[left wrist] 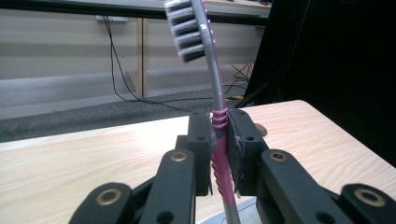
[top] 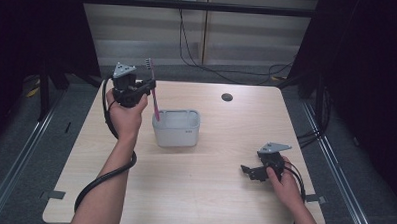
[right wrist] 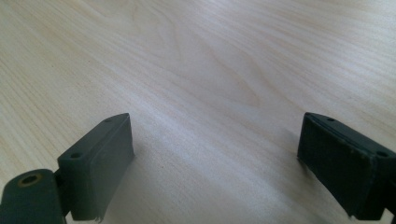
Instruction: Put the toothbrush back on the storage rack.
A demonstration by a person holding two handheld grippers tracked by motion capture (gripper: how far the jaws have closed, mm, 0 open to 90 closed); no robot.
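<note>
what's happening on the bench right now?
A person holds a gripper in each hand. The left gripper is shut on a pink toothbrush, bristles up, above the white bin. The right gripper rests open on the wooden table, holding nothing.

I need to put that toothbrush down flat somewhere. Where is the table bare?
The table is bare along the near edge, between the left forearm and the right gripper. It is also bare from the white tub across to the right edge, apart from a dark round hole. It is crowded at the tub, where the left gripper holds the toothbrush.
</note>
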